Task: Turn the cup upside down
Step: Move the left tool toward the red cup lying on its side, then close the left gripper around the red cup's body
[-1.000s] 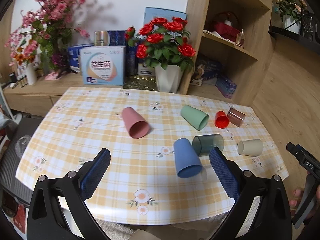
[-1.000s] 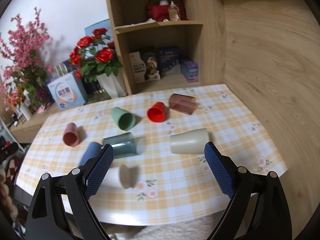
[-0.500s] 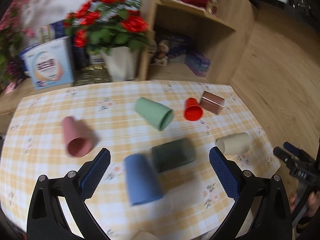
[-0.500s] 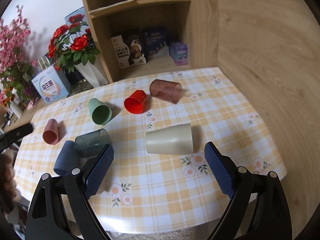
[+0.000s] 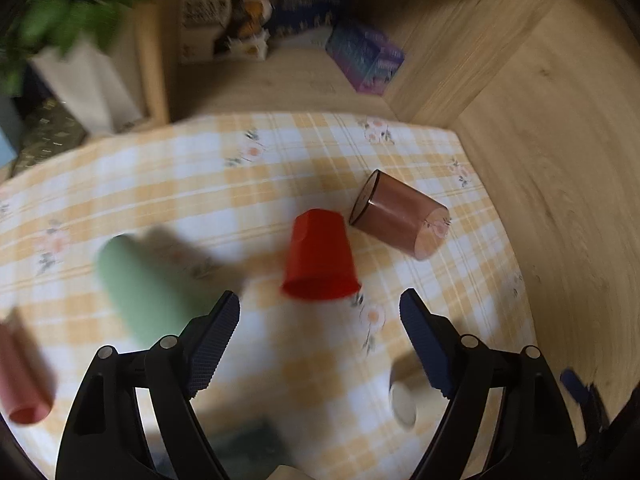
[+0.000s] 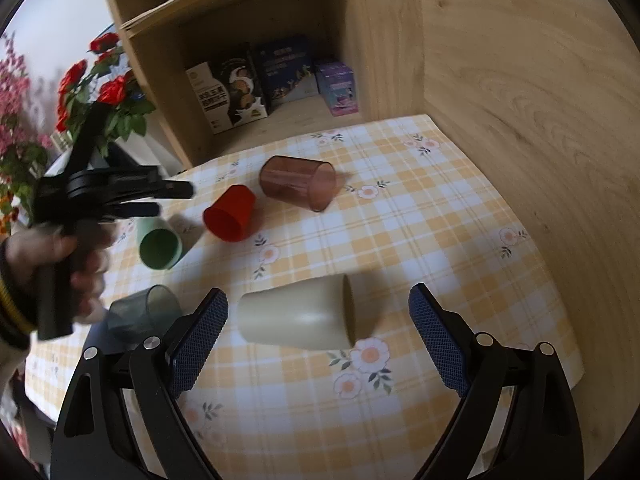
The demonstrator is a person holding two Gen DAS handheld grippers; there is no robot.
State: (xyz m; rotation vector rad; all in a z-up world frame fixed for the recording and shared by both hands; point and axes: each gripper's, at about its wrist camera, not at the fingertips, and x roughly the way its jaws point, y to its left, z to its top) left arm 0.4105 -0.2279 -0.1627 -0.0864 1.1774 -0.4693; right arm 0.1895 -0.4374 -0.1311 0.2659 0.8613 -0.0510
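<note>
Several cups lie on their sides on the checked tablecloth (image 6: pixel 420 208). A red cup (image 5: pixel 320 256) lies just ahead of my open, empty left gripper (image 5: pixel 320 312), its mouth toward me; it also shows in the right wrist view (image 6: pixel 230 218). A cream cup (image 6: pixel 298 316) lies between the fingers of my open, empty right gripper (image 6: pixel 318 320), mouth to the right. The left gripper (image 6: pixel 172 196) also shows in the right wrist view, held above the green cup (image 6: pixel 160 240).
A brown see-through cup (image 5: pixel 400 216) lies right of the red one. A green cup (image 5: pixel 148 280), a pink cup (image 5: pixel 20 380) and a dark see-through cup (image 6: pixel 140 312) lie to the left. A wooden shelf (image 6: pixel 360 40) with boxes stands behind the table.
My left gripper has swung right and forward, from the blue and dark cups to the red cup. My right gripper has moved closer to the cream cup. Both stay open.
</note>
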